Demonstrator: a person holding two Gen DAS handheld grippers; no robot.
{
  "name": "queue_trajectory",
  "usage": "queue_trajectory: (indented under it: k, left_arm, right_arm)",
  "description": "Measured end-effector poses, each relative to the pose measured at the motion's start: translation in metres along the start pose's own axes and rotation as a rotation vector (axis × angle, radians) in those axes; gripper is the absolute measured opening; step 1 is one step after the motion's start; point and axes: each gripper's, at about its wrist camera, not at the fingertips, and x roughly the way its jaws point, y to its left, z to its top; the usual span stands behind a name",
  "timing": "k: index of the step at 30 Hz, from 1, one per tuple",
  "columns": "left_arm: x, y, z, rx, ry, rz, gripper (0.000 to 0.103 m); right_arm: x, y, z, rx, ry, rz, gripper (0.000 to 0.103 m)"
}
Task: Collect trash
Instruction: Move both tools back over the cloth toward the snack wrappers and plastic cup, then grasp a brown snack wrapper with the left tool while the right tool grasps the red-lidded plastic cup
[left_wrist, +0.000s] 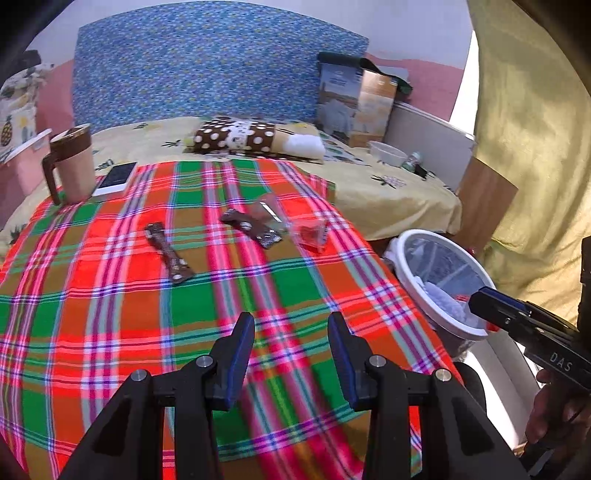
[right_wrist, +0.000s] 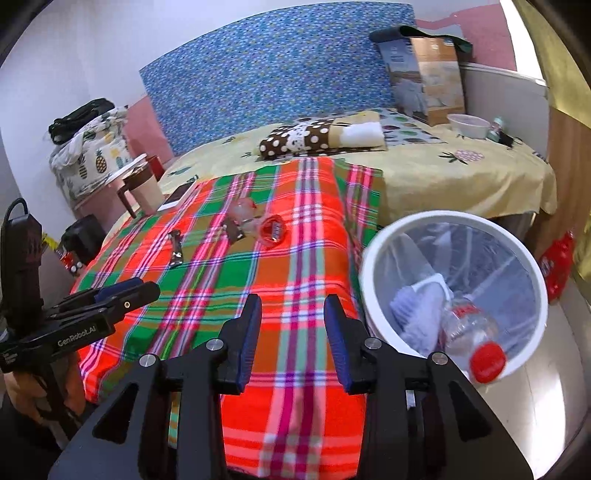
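Four scraps left on the plaid blanket (left_wrist: 110, 295): two brown wrappers (left_wrist: 169, 254), clear film, red packet (left_wrist: 312, 236). Light, crinkly, slippery (pinch an end, not the middle). Left tongs (left_wrist: 291, 354) and right tongs (right_wrist: 292, 336) parted, empty.

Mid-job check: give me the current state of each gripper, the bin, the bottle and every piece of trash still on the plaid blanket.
Left gripper: open, empty.
Right gripper: open, empty.
White round bin with clear liner: upright beside the bed, partly filled.
Clear plastic bottle with red cap: capped, lying in the bin.
Two brown snack wrappers: flat on the plaid blanket, uncollected.
Clear plastic wrapper: crumpled, uncollected.
Red-and-clear packet: on the blanket, uncollected.
Brown-lidded beige mug: upright, lidded.
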Motion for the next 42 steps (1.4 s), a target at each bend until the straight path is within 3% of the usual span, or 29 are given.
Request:
queue_trajectory:
  k: [14, 15, 16, 18, 34, 42]
  left_arm:
    - [0.016, 0.048, 0.018, -0.087, -0.002, 0.100, 0.041]
    - [0.018, 0.051, 0.020, -0.093, -0.001, 0.108, 0.041]
    - [0.022, 0.056, 0.023, -0.103, 0.003, 0.121, 0.041]
    - [0.027, 0.063, 0.026, -0.119, 0.007, 0.130, 0.041]
    - [0.093, 0.109, 0.048, -0.227, 0.076, 0.190, 0.041]
    - [0.108, 0.116, 0.052, -0.233, 0.088, 0.208, 0.041]
  right_arm:
    - [0.033, 0.014, 0.021, -0.069, 0.029, 0.029, 0.039]
    - [0.037, 0.015, 0.022, -0.070, 0.035, 0.030, 0.042]
    - [0.040, 0.015, 0.024, -0.072, 0.037, 0.033, 0.052]
    - [0.047, 0.017, 0.026, -0.080, 0.049, 0.038, 0.057]
    - [0.104, 0.016, 0.050, -0.139, 0.130, 0.045, 0.057]
    - [0.128, 0.014, 0.056, -0.154, 0.171, 0.075, 0.057]
